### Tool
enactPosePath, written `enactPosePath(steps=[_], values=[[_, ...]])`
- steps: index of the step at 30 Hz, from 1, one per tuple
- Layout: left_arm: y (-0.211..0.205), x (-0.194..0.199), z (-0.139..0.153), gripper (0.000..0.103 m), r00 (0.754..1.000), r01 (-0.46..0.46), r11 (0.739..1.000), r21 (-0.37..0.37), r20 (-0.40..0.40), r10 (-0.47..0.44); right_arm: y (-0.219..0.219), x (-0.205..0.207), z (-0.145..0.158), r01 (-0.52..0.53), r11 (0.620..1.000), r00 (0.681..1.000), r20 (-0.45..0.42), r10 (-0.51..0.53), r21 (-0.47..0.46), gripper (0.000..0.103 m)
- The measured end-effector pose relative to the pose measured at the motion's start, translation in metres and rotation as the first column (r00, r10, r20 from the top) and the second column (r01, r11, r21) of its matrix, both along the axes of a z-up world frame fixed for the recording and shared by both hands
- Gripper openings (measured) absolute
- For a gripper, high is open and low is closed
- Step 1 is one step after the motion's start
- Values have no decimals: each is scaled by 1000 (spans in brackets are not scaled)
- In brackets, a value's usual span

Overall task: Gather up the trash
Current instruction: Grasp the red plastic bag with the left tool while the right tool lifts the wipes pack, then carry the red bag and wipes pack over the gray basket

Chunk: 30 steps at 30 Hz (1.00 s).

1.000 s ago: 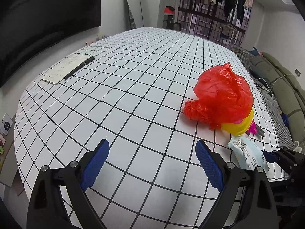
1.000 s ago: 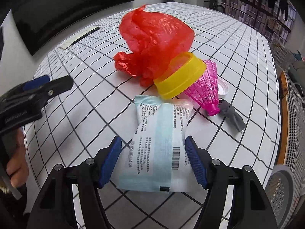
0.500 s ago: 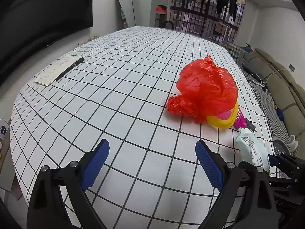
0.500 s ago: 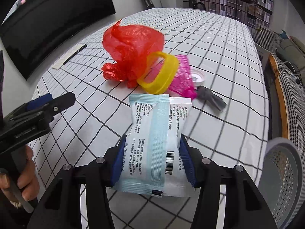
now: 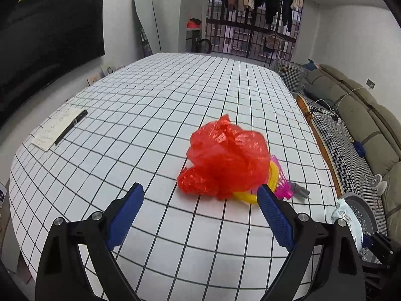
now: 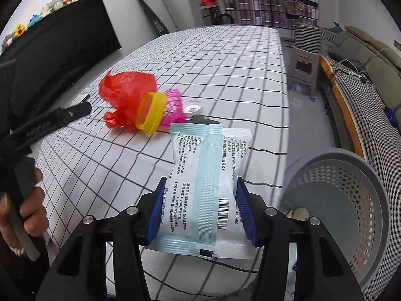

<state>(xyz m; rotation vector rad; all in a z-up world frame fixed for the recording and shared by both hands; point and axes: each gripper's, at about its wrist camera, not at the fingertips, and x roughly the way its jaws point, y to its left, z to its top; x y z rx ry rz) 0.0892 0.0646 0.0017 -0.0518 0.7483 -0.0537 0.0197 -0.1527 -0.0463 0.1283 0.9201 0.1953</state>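
The right gripper (image 6: 200,208) is clamped on one pale blue-and-white packet (image 6: 208,190), low in the frame's centre, beside one grey perforated basket (image 6: 361,215) at lower right. The left gripper (image 5: 200,215) gapes wide, holding nothing. Mid-frame on the checked table (image 5: 140,115) lie one red plastic bag (image 5: 225,158), one yellow ring (image 5: 273,175), one pink shuttlecock (image 5: 283,188); one pen (image 5: 71,126) at left

Worktop (image 5: 155,115) w/ white black-grid cloth. On it, near right edge: crumpled red plastic bag (image 5: 225,156), yellow ring (image 6: 150,113) leaning on it, pink shuttlecock (image 6: 173,107), white cap (image 6: 193,106), small grey piece (image 5: 300,190). Far left: paper sheet (image 5: 54,128) w/ black pen (image 5: 71,126) on top.
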Motion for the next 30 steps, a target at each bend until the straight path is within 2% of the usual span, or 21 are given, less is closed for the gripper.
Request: enactPosePath(steps=[5, 8, 10, 15, 17, 22, 25, 26, 27, 30], values=[[-14, 19, 22, 90, 998, 19, 1000, 10, 52, -19, -22, -4, 1, 57, 998, 998, 3, -57, 37, 51], [-19, 37, 26, 91, 998, 11, 1000, 9, 55, -12, -34, -3, 3, 77, 995, 997, 9, -78, 59, 51], [-23, 50, 22, 91, 999, 12, 1000, 7, 41, -12, -39, -2, 3, 85, 994, 996, 13, -86, 68, 51], [-33, 75, 1, 91, 1000, 6, 998, 55, -18, -5, -44, -2, 3, 87, 993, 996, 14, -88, 81, 51], [-36, 79, -5, 87, 999, 13, 997, 74, -31, -11, -44, -1, 2, 87, 993, 996, 11, -88, 83, 51], [-33, 86, -24, 55, 995, 24, 998, 53, -94, -18, -43, 1, 0, 84, 993, 996, 2, -84, 86, 51], [-29, 83, -31, 39, 994, 32, 999, 36, -110, -28, -42, 0, 0, 78, 993, 997, 6, -79, 89, 51], [-28, 81, -32, 30, 993, 35, 999, 34, -112, -31, -42, -1, 1, 79, 993, 997, 7, -80, 88, 51], [-27, 80, -32, 26, 993, 36, 999, 33, -112, -33, -42, -1, 1, 79, 993, 997, 7, -80, 89, 51], [-23, 72, -28, 21, 994, 35, 999, 24, -103, -32, -42, -1, 2, 80, 993, 997, 9, -81, 89, 51]])
